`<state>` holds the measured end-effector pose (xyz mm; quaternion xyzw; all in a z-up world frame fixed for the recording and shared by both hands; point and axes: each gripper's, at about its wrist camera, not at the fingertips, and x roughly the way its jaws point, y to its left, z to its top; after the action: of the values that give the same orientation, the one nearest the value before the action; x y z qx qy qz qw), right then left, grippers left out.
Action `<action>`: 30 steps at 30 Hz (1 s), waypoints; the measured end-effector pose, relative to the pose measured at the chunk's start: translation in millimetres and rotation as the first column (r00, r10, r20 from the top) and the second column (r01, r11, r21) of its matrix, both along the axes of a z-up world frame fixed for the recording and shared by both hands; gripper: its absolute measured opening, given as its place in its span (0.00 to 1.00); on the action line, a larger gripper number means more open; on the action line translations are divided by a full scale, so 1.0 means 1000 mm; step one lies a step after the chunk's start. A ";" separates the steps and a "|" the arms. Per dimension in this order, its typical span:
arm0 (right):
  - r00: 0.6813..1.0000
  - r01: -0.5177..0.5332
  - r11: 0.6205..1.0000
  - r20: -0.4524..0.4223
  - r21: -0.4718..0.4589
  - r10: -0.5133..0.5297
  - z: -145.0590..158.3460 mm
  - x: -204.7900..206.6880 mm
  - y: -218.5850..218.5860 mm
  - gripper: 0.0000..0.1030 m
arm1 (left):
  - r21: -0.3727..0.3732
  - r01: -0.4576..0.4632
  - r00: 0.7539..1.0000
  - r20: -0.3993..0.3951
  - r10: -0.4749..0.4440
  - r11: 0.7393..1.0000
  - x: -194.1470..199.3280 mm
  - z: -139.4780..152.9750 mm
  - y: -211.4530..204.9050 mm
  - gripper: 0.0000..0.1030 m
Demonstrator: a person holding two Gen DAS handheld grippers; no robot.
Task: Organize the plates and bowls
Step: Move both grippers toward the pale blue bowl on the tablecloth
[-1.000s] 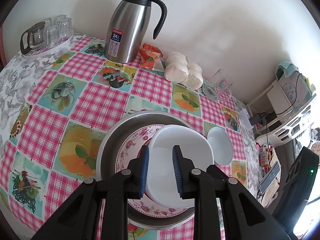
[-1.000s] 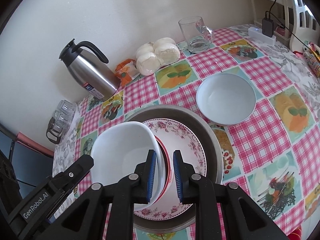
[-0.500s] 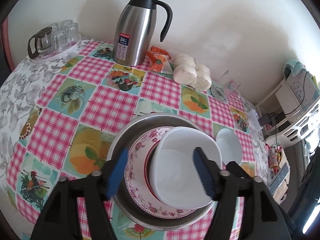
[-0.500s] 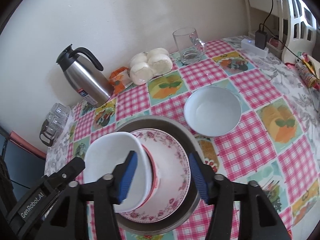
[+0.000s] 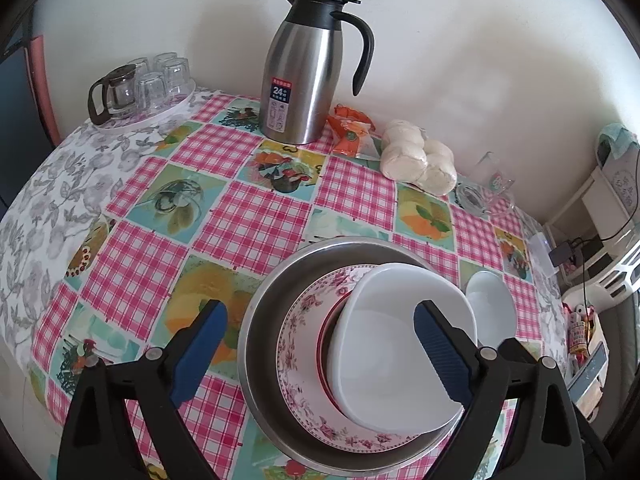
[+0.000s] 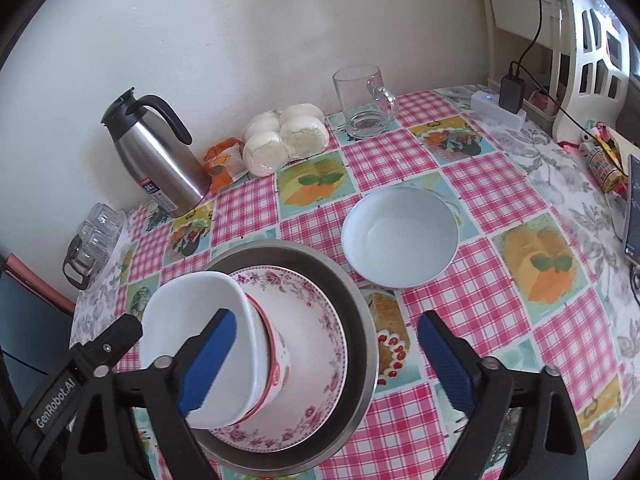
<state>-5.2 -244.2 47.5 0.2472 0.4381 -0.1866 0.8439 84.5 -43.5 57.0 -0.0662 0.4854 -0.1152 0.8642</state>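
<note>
A steel basin (image 5: 276, 280) (image 6: 356, 304) holds a floral plate (image 5: 304, 308) (image 6: 320, 328), a red-rimmed bowl (image 6: 276, 364) on it, and a deep white bowl (image 5: 396, 344) (image 6: 188, 320) stacked on top. A shallow white bowl (image 6: 400, 236) (image 5: 490, 308) sits alone on the tablecloth to the right of the basin. My left gripper (image 5: 320, 352) is open above the stack. My right gripper (image 6: 324, 360) is open above the stack too. Neither holds anything. The left gripper's arm (image 6: 76, 376) shows at the lower left of the right wrist view.
A steel thermos jug (image 5: 308, 68) (image 6: 156, 152), an orange snack packet (image 5: 352, 132), bagged buns (image 5: 416, 160) (image 6: 288, 140) and a glass mug (image 6: 364, 100) stand along the wall. A tray of glasses (image 5: 140, 88) is far left. A power strip (image 6: 500, 110) and phone (image 6: 632, 216) lie right.
Both grippers have opened wide and drawn back from the deep white bowl, which now rests on the stack in the basin.
</note>
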 end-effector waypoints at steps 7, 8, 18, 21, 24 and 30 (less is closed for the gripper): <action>1.000 0.019 1.000 0.014 -0.012 -0.018 0.002 -0.007 -0.013 1.00 | 0.008 0.001 1.000 0.026 -0.001 1.000 -0.008 0.003 -0.011 0.94; 1.000 0.021 1.000 0.014 -0.015 -0.021 0.002 -0.008 -0.015 1.00 | 0.010 0.006 1.000 0.031 -0.007 1.000 -0.009 0.003 -0.014 0.94; 0.997 0.076 0.996 0.006 -0.037 -0.076 0.002 -0.024 -0.049 1.00 | 0.020 0.083 0.994 0.072 -0.084 0.996 -0.021 0.012 -0.047 0.95; 0.994 0.106 0.994 0.004 -0.037 -0.106 0.002 -0.031 -0.063 1.00 | 0.034 0.125 0.988 0.088 -0.128 0.992 -0.024 0.018 -0.063 0.95; 0.991 0.132 0.991 0.003 -0.030 -0.132 0.000 -0.036 -0.077 1.00 | 0.035 0.160 0.980 0.110 -0.163 0.986 -0.025 0.026 -0.077 0.95; 0.985 0.172 0.985 -0.019 -0.011 -0.172 -0.008 -0.040 -0.102 1.00 | 0.020 0.225 0.963 0.147 -0.226 0.974 -0.022 0.039 -0.106 0.95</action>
<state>-45.0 -345.9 39.9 0.2784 0.4226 -0.2635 0.8213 62.6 -149.2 96.0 -0.0002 0.4244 -0.2165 0.8792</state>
